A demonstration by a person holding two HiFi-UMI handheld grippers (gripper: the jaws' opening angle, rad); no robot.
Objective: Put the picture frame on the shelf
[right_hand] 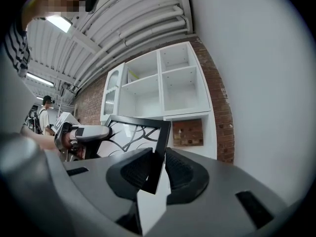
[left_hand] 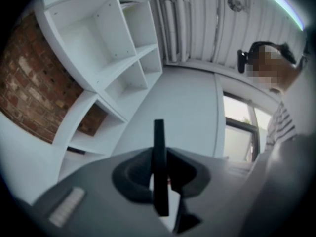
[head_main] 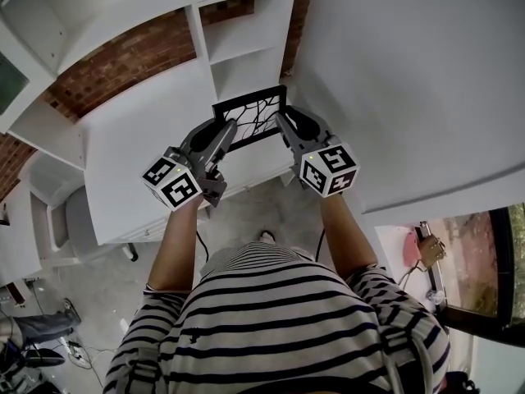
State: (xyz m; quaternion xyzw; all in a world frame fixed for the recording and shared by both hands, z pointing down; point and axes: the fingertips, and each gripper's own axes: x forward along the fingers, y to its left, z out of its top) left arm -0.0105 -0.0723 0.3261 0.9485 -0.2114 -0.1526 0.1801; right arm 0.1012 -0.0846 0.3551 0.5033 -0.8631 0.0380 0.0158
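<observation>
One black rectangular picture frame (head_main: 250, 120) with a branch print is held in the air before the one white cubby shelf (head_main: 238, 31), long axis sideways, print facing the person. Two grippers, left gripper (head_main: 221, 131) and right gripper (head_main: 285, 123), fingers pinching its opposite short edges.

- Shelf (head_main: 238, 23): showing smooth, matt white board, painted or laminated by the look.
- Brick wall (head_main: 123, 60) behind the shelf: showing rough, matt red-brown brick with paler joints.
- Picture frame (head_main: 250, 117) in front of the shelf: its moulding is looking smooth and black with a faint sheen; the white face with black lines is catching a little light.
- Left gripper (head_main: 230, 127) and right gripper (head_main: 279, 120), also in front of the shelf: presenting matt grey plastic, with finely ribbed pads.
- Floor (head_main: 246, 212) below the shelf: looking dull, mottled grey.
- Shirt (head_main: 279, 318): reading as soft striped cloth.
</observation>
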